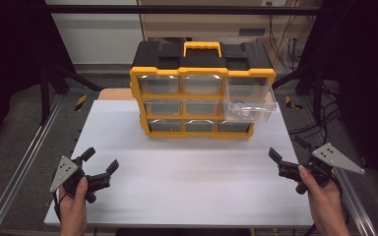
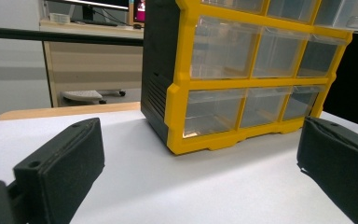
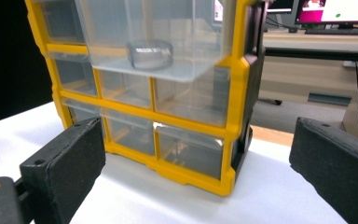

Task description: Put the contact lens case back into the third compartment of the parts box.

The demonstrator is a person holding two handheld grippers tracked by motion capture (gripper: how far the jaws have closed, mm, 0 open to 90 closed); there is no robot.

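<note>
Two hands come in from the bottom of the high view, each holding a black two-jaw gripper above the white desk [image 1: 187, 182]. At about 7 o'clock the left hand [image 1: 73, 209] holds the left gripper [image 1: 101, 160], its jaws spread wide with nothing between them; a grey three-cornered plate sits on top of it. At about 5 o'clock the right hand [image 1: 325, 201] holds the right gripper [image 1: 288, 147], its jaws likewise apart and empty, with its own grey plate on top.

Toward 12 o'clock, at the far part of the desk, stands a yellow-and-black plastic organiser cabinet [image 1: 202, 73] with a yellow carry handle on its black top and three rows of three clear drawers. Its top right clear drawer [image 1: 251, 104] is pulled out toward the person and overhangs the rows below; the other drawers sit flush. In the right gripper view a small round clear object [image 3: 150, 53] lies on that drawer's floor; what it is cannot be told.

Both grippers are well apart from the cabinet, and each gripper view looks at it between its own open jaws.
</note>
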